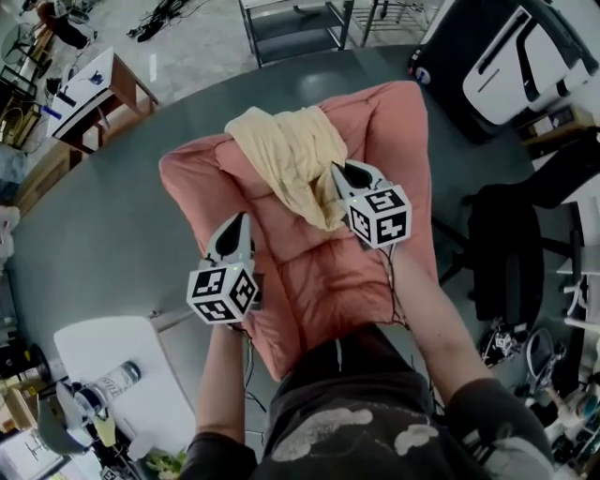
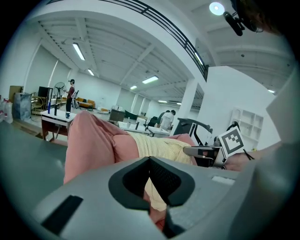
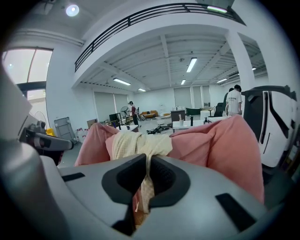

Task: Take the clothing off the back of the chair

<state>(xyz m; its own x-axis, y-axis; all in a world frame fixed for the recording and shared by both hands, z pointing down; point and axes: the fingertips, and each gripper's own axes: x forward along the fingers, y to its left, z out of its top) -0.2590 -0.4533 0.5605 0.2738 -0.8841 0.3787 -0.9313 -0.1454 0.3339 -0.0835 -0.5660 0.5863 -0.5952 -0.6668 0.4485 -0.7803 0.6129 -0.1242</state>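
Note:
A pink padded garment (image 1: pixel 309 272) hangs over the chair back, with a cream cloth (image 1: pixel 291 150) draped across its top. My right gripper (image 1: pixel 339 169) is at the cream cloth's near right edge and is shut on it; the cloth (image 3: pixel 140 143) runs into the closed jaws (image 3: pixel 149 159) and hangs below them. My left gripper (image 1: pixel 240 219) sits on the pink garment's left side. Its jaws (image 2: pixel 150 160) are closed, with pink fabric (image 2: pixel 93 140) pinched low between them. The chair itself is hidden under the garment.
A white side table (image 1: pixel 131 394) with a bottle (image 1: pixel 112 382) stands at my lower left. A black office chair (image 1: pixel 506 253) is close on the right. A wooden desk (image 1: pixel 89 89), a metal rack (image 1: pixel 295 28) and a white-and-black machine (image 1: pixel 511 56) stand farther off.

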